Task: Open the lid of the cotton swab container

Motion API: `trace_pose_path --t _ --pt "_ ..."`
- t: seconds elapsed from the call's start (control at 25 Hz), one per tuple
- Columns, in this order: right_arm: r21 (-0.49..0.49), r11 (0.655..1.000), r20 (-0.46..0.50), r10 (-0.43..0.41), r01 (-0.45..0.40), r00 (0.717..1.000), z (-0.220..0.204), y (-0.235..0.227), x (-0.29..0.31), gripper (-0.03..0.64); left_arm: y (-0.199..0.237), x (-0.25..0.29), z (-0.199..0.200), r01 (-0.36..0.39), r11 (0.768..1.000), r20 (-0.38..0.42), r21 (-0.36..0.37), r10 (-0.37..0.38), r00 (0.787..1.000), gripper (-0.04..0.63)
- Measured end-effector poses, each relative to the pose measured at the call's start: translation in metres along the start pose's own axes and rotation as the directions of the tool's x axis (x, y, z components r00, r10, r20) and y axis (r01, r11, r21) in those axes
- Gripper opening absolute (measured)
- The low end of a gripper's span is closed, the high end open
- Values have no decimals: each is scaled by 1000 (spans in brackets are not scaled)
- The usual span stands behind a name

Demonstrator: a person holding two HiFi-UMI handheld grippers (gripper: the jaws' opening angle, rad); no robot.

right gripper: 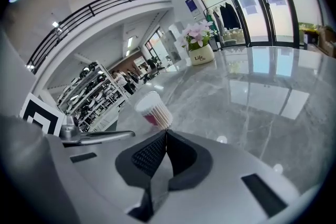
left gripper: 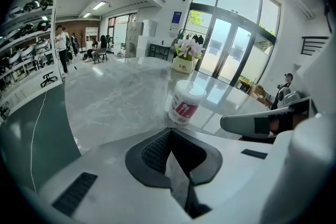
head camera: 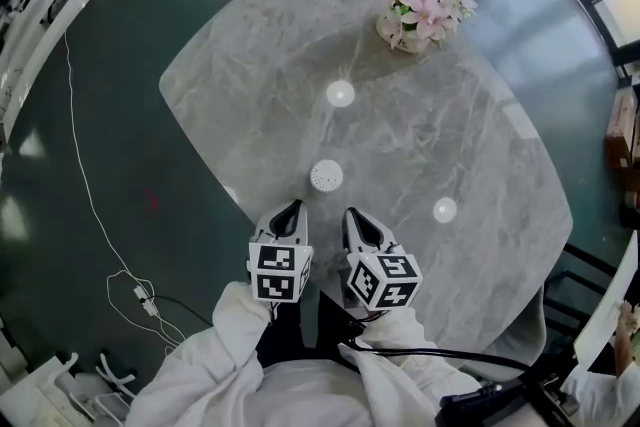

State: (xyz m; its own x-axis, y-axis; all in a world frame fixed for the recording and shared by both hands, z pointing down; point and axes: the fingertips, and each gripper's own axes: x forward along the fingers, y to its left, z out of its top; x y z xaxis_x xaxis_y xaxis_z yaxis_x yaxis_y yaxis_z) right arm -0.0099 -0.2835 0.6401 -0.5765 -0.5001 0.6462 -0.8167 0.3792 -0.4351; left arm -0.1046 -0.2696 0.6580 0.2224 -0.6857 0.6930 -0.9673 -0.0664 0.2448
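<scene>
Cotton swab container (head camera: pixel 326 177) upright on marble table (head camera: pixel 470 115), close to table's near edge, lid (left gripper: pixel 190 88) on. Flower pot (head camera: pixel 418 13) well apart at far edge, no obstacle. My left gripper (head camera: pixel 291 208) and right gripper (head camera: pixel 351 213) side by side just short of container, both aimed at it, neither touching. Both claws pressed together, nothing between. I judge pairing serves two jobs: one steadies body, other lifts lid. Claws must part first.

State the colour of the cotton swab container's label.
The label is red; left gripper view shows it best.
</scene>
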Motion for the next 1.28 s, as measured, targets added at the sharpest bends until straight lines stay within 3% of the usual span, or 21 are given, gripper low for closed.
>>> trace_pose_path --t 0.32,0.72,1.28 --pt "-92 993 -6 80 -80 997 7 12 11 63 2 3 -1 -13 1000 2 -12 13 1000 -5" --pt "-144 984 13 103 -100 995 16 14 23 64 12 5 -1 -42 999 12 -23 42 999 -5" --pt "-235 961 -31 146 -149 989 17 21 43 215 22 6 -6 -78 996 13 -53 79 997 -5"
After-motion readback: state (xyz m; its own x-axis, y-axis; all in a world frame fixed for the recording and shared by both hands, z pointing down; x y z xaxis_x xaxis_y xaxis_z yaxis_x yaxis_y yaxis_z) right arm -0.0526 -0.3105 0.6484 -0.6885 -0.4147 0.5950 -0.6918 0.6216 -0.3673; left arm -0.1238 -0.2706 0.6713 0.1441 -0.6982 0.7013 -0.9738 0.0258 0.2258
